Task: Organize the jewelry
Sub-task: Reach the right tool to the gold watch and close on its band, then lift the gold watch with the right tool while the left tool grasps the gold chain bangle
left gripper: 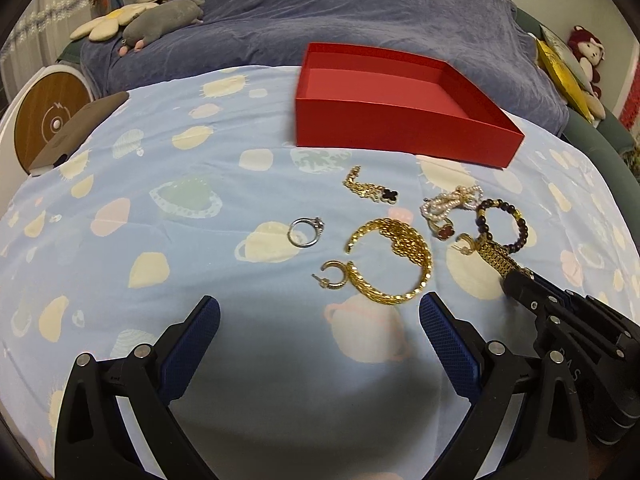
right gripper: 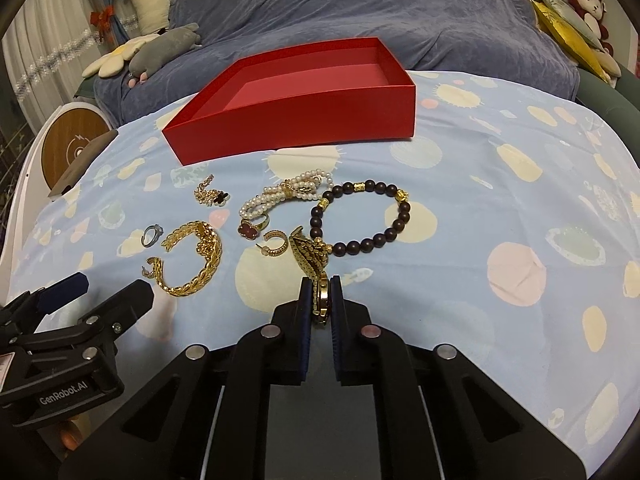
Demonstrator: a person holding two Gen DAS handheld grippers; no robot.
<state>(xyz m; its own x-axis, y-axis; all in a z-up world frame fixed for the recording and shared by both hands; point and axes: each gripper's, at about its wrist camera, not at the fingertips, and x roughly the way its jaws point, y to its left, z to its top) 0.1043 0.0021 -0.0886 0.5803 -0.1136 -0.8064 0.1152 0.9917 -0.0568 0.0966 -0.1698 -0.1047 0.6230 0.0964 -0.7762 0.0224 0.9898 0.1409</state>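
An empty red box (left gripper: 404, 128) (right gripper: 304, 120) sits on the patterned blue cloth behind the jewelry. My right gripper (right gripper: 321, 300) is shut on a gold link watch band (right gripper: 310, 258), also seen in the left wrist view (left gripper: 498, 258). My left gripper (left gripper: 320, 316) is open and empty, just in front of a wide gold bracelet (left gripper: 396, 264) (right gripper: 198, 258). Nearby lie a silver ring (left gripper: 306, 232), a gold hoop earring (left gripper: 334, 276), a clover pendant chain (left gripper: 372, 190), a pearl bracelet (right gripper: 288, 194), a red clover ring (right gripper: 250, 230), another hoop earring (right gripper: 276, 244) and a dark bead bracelet (right gripper: 360, 216).
A blue-grey blanket (left gripper: 340, 12) lies heaped behind the box, with plush toys (left gripper: 160, 24) at the back left and a red plush (right gripper: 590, 8) at the back right. A round wooden-topped device (left gripper: 48, 120) stands beyond the cloth's left edge.
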